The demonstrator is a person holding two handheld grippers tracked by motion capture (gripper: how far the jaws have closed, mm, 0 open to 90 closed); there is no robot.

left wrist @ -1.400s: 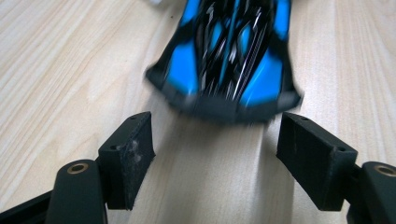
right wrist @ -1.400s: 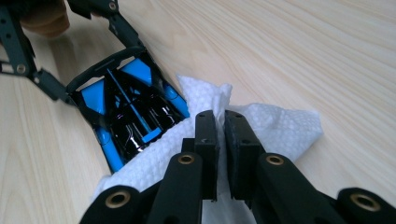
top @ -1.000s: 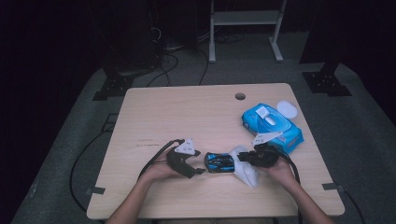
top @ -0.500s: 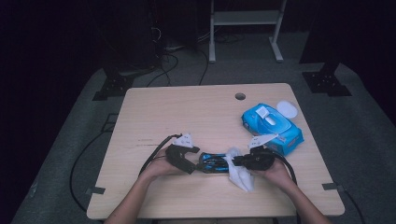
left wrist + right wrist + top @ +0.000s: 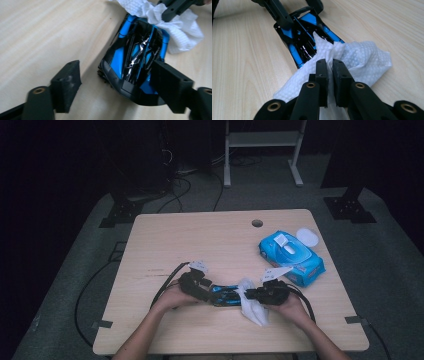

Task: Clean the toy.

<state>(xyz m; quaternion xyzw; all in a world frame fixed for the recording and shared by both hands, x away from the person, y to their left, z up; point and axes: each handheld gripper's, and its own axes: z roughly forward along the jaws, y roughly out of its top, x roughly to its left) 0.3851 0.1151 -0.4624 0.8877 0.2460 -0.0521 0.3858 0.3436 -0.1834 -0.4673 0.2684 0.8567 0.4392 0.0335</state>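
Wiping the blue toy car

Since a second ago the white wipe has slid from the car's far end onto its middle. The right hand-held gripper pinches the wipe; the left hand-held gripper, jaws just closing, straddles the blue toy car on the tabletop, one jaw touching it. A blue wipes pack lies near, right of the grippers.
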